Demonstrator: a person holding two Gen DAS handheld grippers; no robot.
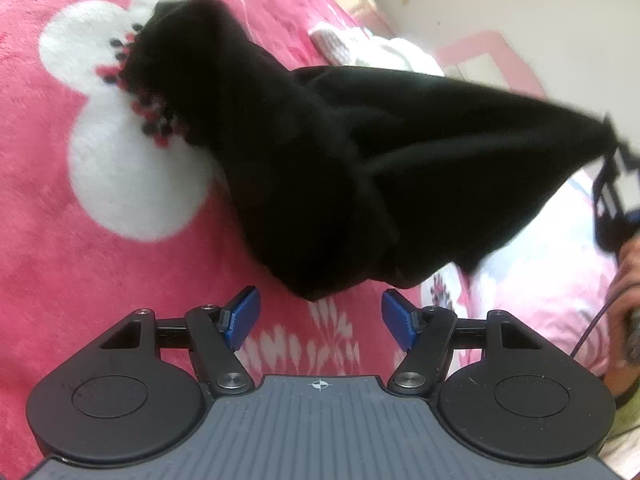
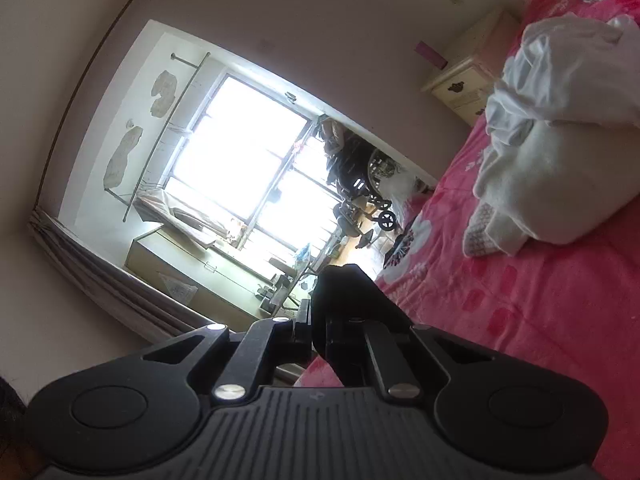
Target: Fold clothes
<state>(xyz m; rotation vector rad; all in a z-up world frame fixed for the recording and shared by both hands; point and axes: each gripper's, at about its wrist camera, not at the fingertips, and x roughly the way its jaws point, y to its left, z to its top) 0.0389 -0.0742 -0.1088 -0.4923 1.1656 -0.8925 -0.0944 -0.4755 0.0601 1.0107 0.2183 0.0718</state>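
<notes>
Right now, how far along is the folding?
Nothing looks folded yet. In hand: the right gripper is shut on a corner of the black garment and lifts it off the pink blanket, the rest still trailing there. The left gripper is open and empty. Left: fold the black garment, then the white pile.

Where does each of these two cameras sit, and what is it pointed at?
Left wrist: behind the open left claw, looking down at the black garment on the pink blanket; a hand shows at right.
Right wrist: behind the right claw, shut on black cloth, facing the window.
Shared: blanket, white clothes pile.
</notes>
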